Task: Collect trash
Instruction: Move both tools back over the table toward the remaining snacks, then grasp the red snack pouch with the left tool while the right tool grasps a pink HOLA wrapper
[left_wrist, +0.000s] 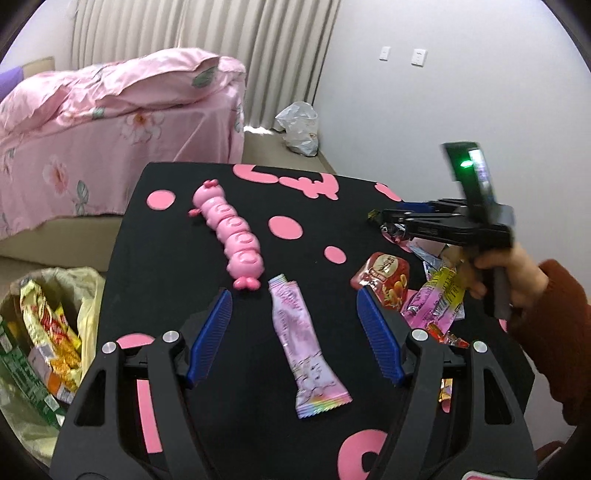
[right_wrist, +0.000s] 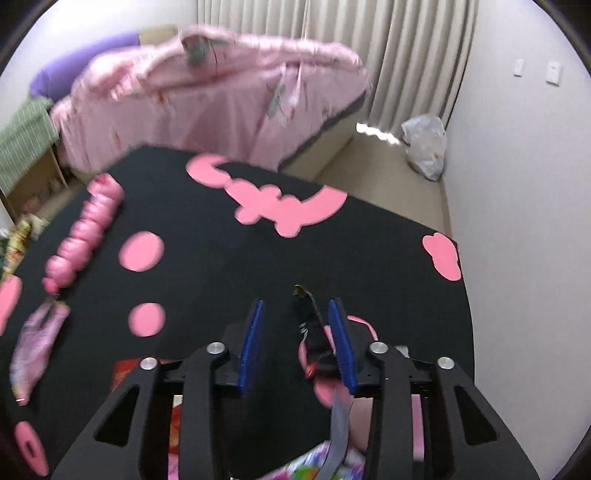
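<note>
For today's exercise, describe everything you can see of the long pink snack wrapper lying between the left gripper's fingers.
The pink wrapper is a long, flat, glossy sachet with faint printed pictures, a crimped top seal and a rainbow-striped bottom seal. It looks like creased plastic film, and lies flat on the black table, slanting slightly, between the open left hand-held gripper pads without touching them.

Pink wrapper (left_wrist: 312, 347) between spread left tongs (left_wrist: 295, 332)

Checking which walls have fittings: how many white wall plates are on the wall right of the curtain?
2: one wall plate nearer the curtain, another just right of it. None seem hidden.
</note>
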